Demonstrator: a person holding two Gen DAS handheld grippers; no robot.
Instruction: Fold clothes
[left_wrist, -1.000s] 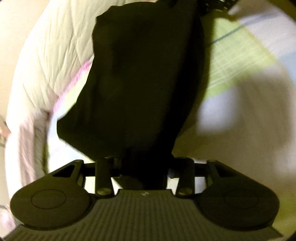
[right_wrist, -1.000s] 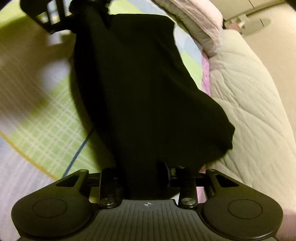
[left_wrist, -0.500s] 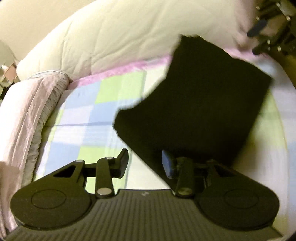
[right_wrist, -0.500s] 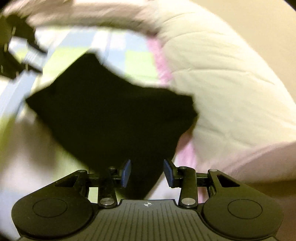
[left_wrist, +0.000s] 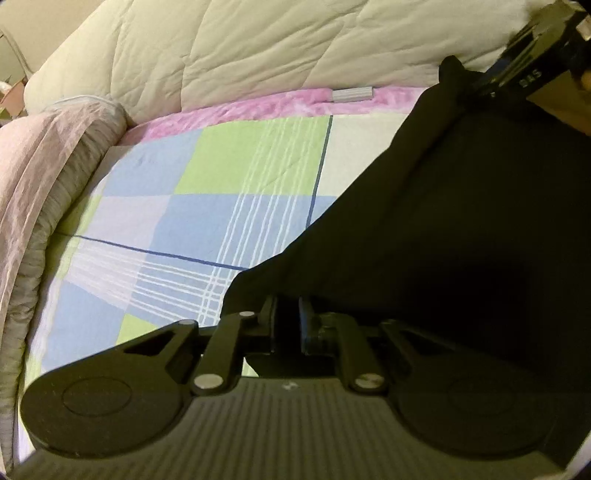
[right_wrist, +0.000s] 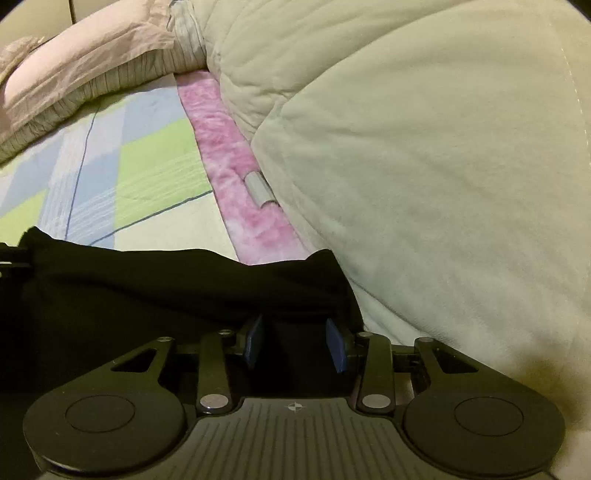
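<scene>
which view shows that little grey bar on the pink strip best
The right wrist view: the small grey bar-shaped object sits near the middle on the mottled pink fabric strip, its rounded end clear against the cream quilted duvet. The left wrist view shows it only far off near the top, small and flattened.

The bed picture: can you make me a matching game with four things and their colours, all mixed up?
Things:
1. garment
2. quilt
3. fluffy strip
4. small bar

Colours:
A. pink
B. grey
C. black
D. cream

Right pairs: 1-C, 2-D, 3-A, 4-B.
</scene>
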